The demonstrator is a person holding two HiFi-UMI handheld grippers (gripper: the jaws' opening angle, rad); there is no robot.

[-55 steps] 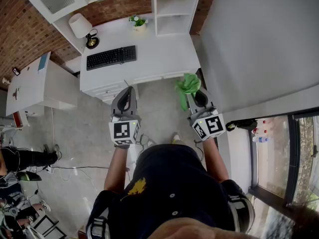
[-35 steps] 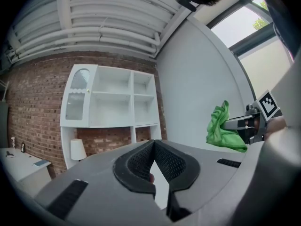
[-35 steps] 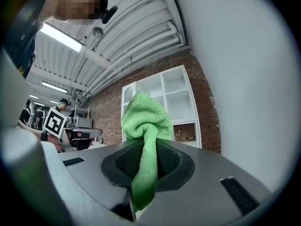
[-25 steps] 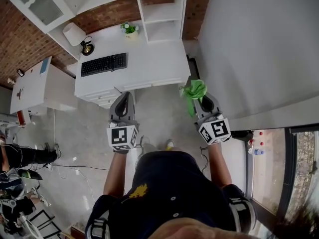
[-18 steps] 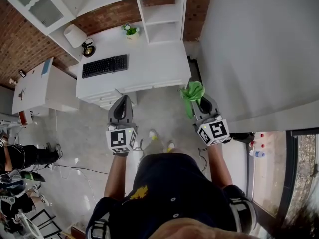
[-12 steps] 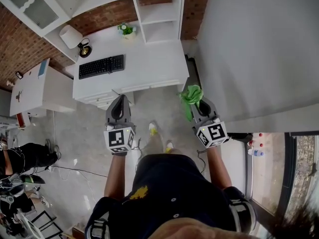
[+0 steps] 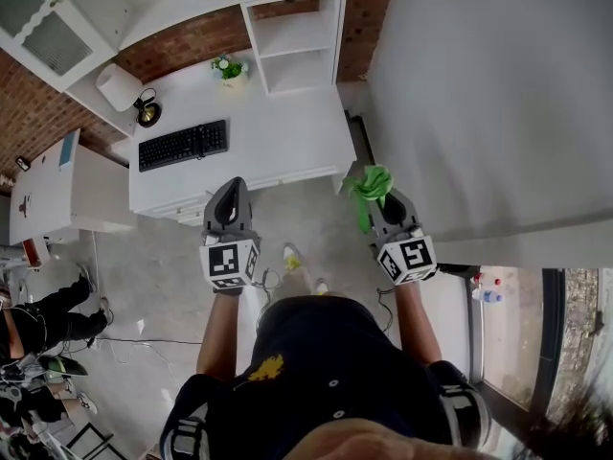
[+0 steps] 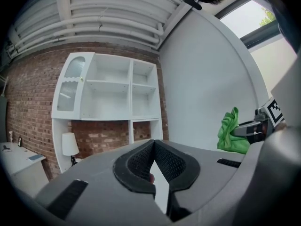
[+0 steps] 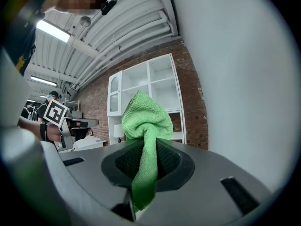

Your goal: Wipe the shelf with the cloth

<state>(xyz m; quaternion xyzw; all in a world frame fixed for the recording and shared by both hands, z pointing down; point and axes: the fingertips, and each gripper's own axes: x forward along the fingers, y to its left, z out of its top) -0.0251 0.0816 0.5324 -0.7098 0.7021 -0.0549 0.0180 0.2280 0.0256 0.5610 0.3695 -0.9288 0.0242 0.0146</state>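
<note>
A bunched green cloth (image 7: pixel 372 186) (image 9: pixel 146 126) sticks out of my right gripper (image 7: pixel 381 199) (image 9: pixel 148 149), which is shut on it and held above the floor near the desk's right front corner. The cloth (image 8: pixel 233 132) also shows at the right of the left gripper view. My left gripper (image 7: pixel 233 192) (image 8: pixel 154 147) is shut with nothing in it, its pads touching at the tips, level with the right one. The white shelf unit (image 7: pixel 287 22) (image 8: pixel 117 98) (image 9: pixel 150 91) stands on the white desk (image 7: pixel 287 137) against a brick wall, beyond both grippers.
On the desk are a black keyboard (image 7: pixel 182 145), a white lamp (image 7: pixel 120 86) and a small potted plant (image 7: pixel 227 67). A grey wall (image 7: pixel 479 94) runs along the right. A low white cabinet (image 7: pixel 57 185) stands at the left, with people (image 7: pixel 38 324) and floor cables beyond.
The person has stepped closer to the desk, so the shelf unit and desk lie nearer the grippers. Both grippers keep their pose, the right one still shut on the cloth.
</note>
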